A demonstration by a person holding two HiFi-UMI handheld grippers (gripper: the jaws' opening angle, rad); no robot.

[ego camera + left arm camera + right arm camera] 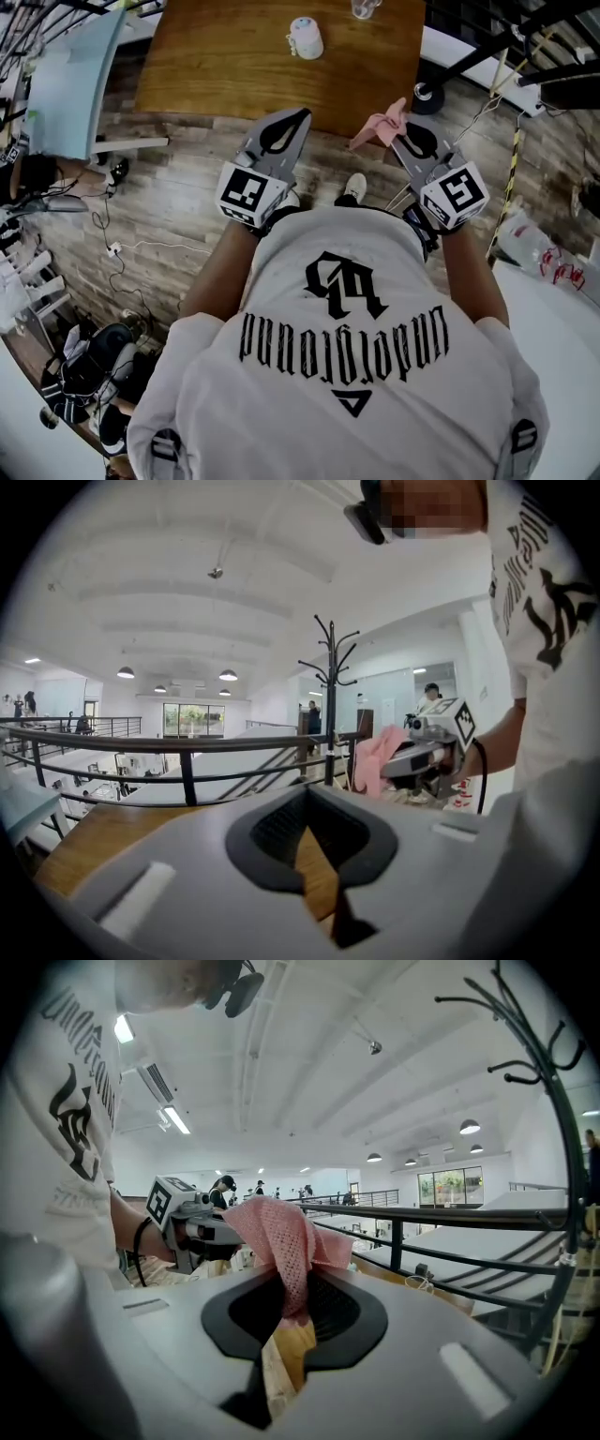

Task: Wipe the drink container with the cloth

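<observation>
The drink container (306, 38), a white lidded cup, stands on the wooden table (216, 66) ahead of me, out of reach of both grippers. My left gripper (300, 116) is held at chest height near the table's front edge, shut with nothing in it; in its own view the jaws (307, 797) meet. My right gripper (399, 133) is shut on a pink mesh cloth (382, 126), which stands up out of the jaws (292, 1283). The cloth (279, 1234) and the right gripper (412, 758) also show in the left gripper view.
A clear glass (364, 7) sits at the table's far edge. Behind the table run a black railing (187, 747) and a coat rack (330, 691). Cables (112, 248) and bags (94, 366) lie on the floor at left; a white table (562, 323) is at right.
</observation>
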